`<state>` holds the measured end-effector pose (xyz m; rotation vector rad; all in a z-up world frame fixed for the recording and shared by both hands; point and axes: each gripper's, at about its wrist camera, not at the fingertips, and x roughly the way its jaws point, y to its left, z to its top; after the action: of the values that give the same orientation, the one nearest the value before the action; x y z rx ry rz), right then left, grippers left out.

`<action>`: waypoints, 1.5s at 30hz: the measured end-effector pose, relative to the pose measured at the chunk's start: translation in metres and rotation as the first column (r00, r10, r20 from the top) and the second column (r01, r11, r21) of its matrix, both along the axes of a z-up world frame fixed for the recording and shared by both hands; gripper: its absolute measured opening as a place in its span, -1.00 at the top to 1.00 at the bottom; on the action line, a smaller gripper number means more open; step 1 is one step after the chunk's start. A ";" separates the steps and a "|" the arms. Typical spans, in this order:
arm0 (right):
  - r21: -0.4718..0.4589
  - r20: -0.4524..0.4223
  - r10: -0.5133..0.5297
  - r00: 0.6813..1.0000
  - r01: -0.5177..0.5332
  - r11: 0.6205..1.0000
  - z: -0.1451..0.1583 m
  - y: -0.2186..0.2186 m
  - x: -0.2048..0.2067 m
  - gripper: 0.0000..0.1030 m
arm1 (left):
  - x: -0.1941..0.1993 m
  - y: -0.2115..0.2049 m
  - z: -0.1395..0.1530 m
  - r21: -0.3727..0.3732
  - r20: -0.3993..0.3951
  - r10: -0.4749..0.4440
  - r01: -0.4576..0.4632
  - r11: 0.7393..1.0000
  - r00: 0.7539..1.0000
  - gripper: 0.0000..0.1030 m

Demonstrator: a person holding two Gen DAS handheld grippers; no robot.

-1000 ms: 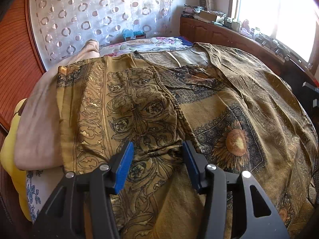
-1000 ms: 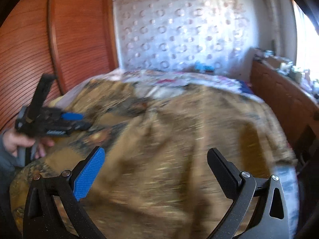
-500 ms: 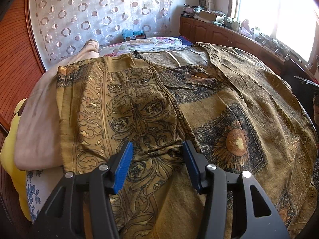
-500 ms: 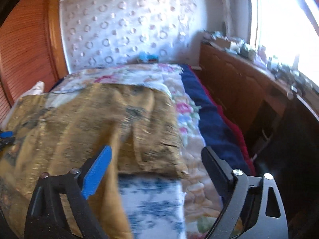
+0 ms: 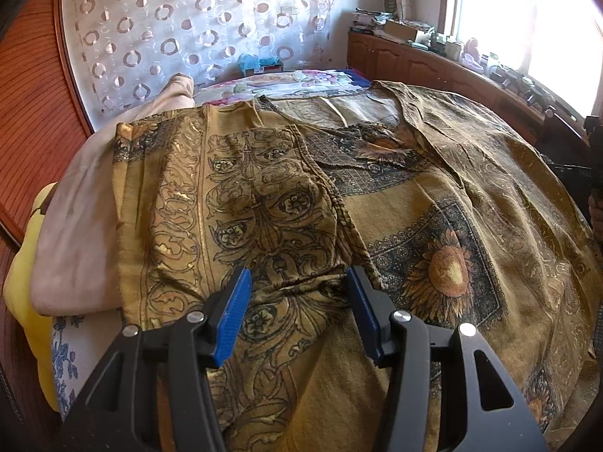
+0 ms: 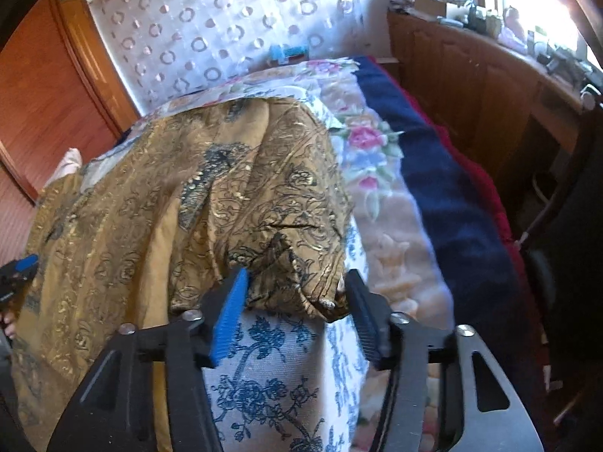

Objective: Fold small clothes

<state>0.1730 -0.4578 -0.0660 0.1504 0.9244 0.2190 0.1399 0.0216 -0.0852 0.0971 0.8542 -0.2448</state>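
A gold-brown cloth with black scrollwork and sunflower prints lies spread over the bed, its left part folded over. My left gripper stands half open at the near edge of that folded part. Cloth lies between its blue pads, which do not squeeze it. In the right wrist view the same cloth ends in a bunched corner at the bed's right side. My right gripper straddles this corner with its jaws closing, and the corner reaches from one pad to the other. My left gripper shows at that view's far left.
A pink blanket and a yellow pillow lie left of the cloth. A blue-flowered sheet, a floral quilt and a navy blanket cover the bed's right side. A wooden cabinet with clutter runs along the window.
My right gripper swung to the right across the bed to the cloth's right corner, and its jaws narrowed from wide open around it. The left gripper and the cloth under it stayed put.
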 end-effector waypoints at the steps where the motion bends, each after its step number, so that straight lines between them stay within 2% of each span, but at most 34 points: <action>1: -0.003 0.004 0.005 1.000 -0.005 1.000 0.001 0.000 -0.001 0.25 | -0.001 -0.001 0.000 0.007 0.005 0.003 -0.004 1.000 1.000 -0.01; 3: -0.063 0.027 0.009 1.000 -0.007 0.998 0.007 0.006 -0.004 0.59 | -0.007 -0.003 0.004 0.020 0.026 0.013 -0.014 1.000 1.000 -0.01; 5: -0.121 0.047 0.010 0.999 -0.005 0.993 0.011 0.013 -0.002 0.80 | -0.015 -0.004 0.011 0.017 0.059 0.024 -0.026 1.000 0.998 -0.01; 6: -0.169 0.069 0.010 0.998 0.002 0.986 0.015 0.016 -0.003 0.83 | -0.016 -0.005 0.014 0.013 0.064 0.027 -0.028 1.000 0.998 -0.01; 8: -0.239 0.118 0.008 0.993 0.020 0.971 0.025 0.022 -0.005 0.84 | -0.023 -0.007 0.023 -0.011 0.076 0.029 -0.028 1.000 0.997 -0.01; 11: -0.274 0.190 0.030 0.981 0.024 0.961 0.046 0.033 -0.008 0.86 | -0.034 -0.012 0.040 -0.066 0.114 0.025 -0.017 0.998 0.993 -0.01; 15: -0.300 0.262 0.106 0.959 -0.023 0.954 0.072 0.062 -0.007 0.86 | -0.044 -0.022 0.055 -0.088 0.155 0.023 -0.009 0.996 0.988 -0.01; 18: -0.318 0.290 0.187 0.939 -0.090 0.944 0.081 0.093 -0.007 0.86 | -0.051 -0.032 0.065 -0.089 0.186 0.010 0.007 0.996 0.982 -0.01; 22: -0.291 0.271 0.279 0.921 -0.197 0.936 0.076 0.131 -0.012 0.86 | -0.059 -0.039 0.072 -0.101 0.210 -0.008 0.030 0.994 0.978 -0.01; 23: -0.274 0.254 0.299 0.920 -0.229 0.934 0.068 0.140 -0.014 0.85 | -0.058 -0.041 0.073 -0.103 0.212 -0.010 0.033 0.994 0.977 -0.01; 25: -0.261 0.225 0.321 0.920 -0.260 0.930 0.058 0.152 -0.011 0.67 | -0.061 -0.045 0.074 -0.108 0.217 -0.017 0.041 0.993 0.976 -0.01; 27: -0.248 0.197 0.336 0.921 -0.284 0.926 0.044 0.157 -0.014 0.07 | -0.062 -0.048 0.076 -0.113 0.218 -0.022 0.047 0.992 0.976 -0.01; 28: -0.241 0.196 0.337 0.921 -0.288 0.927 0.041 0.156 -0.016 0.01 | -0.062 -0.049 0.076 -0.115 0.220 -0.025 0.051 0.992 0.975 -0.01; 34: -0.182 0.192 0.288 0.938 -0.254 0.950 0.039 0.130 -0.023 -0.01 | -0.053 -0.058 0.073 -0.131 0.215 -0.035 0.065 0.989 0.976 -0.01; 37: -0.157 0.196 0.233 0.952 -0.204 0.966 0.040 0.113 -0.018 -0.01 | -0.045 -0.064 0.069 -0.125 0.205 -0.051 0.078 0.989 0.977 -0.01; 45: -0.096 0.090 0.120 0.989 -0.111 0.989 0.019 0.081 0.035 -0.01 | -0.018 -0.072 0.053 -0.108 0.150 -0.069 0.085 0.991 0.986 -0.01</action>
<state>0.2081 -0.3770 -0.0467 0.0018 0.8465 0.2889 0.1214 -0.0503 -0.0320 0.0411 0.6901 -0.3545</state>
